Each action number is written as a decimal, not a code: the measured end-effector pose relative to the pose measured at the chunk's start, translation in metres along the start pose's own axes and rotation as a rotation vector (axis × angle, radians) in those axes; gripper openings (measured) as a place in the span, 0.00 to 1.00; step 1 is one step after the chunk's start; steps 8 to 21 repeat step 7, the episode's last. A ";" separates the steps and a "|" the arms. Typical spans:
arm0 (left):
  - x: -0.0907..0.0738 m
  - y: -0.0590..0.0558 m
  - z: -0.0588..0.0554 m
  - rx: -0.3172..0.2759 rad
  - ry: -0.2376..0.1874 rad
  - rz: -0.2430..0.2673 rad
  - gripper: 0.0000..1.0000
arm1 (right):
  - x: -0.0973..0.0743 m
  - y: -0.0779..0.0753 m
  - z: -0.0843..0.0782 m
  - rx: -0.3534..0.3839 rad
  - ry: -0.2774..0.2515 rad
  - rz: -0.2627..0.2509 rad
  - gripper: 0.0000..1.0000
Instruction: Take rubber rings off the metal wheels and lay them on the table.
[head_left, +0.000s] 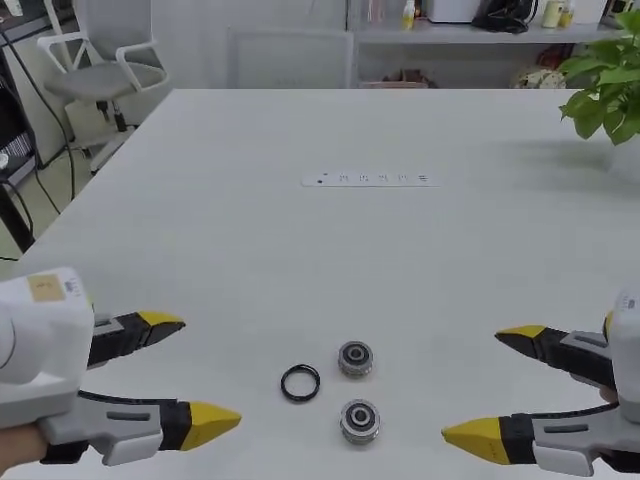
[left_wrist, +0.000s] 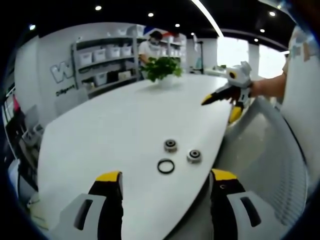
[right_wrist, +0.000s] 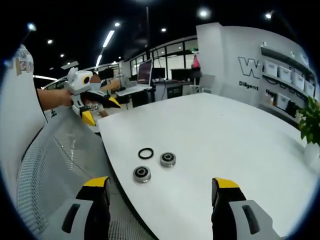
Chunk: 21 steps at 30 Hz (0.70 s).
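Left tool (head_left: 200, 370) and right tool (head_left: 480, 383) hover low, jaws wide apart, either side of the metal wheels (head_left: 356, 360)

ring (head_left: 300, 383) on table (head_left: 320, 240), left of far wheel (head_left: 356, 359) and near wheel (head_left: 360, 421)

The back wall (right_wrist: 225, 55) reads a large "W" and "Diligent".

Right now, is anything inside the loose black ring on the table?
The rubber ring lies flat; only bare table shows through its hole. The far wheel and near wheel sit beside it, outside. Nothing covers the hole.
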<state>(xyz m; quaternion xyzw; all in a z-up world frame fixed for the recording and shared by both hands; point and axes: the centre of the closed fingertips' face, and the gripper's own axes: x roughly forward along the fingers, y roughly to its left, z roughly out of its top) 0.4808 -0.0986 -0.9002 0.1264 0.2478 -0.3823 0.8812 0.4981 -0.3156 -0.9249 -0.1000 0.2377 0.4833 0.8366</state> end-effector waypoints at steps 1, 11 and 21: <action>0.000 0.000 0.000 -0.001 -0.001 0.001 0.72 | 0.000 0.000 0.000 0.001 0.000 0.000 0.83; -0.002 0.001 0.000 -0.006 -0.002 0.005 0.72 | -0.002 0.000 0.000 -0.001 0.002 -0.005 0.84; -0.002 0.001 0.000 -0.006 -0.002 0.005 0.72 | -0.002 0.000 0.000 -0.001 0.002 -0.005 0.84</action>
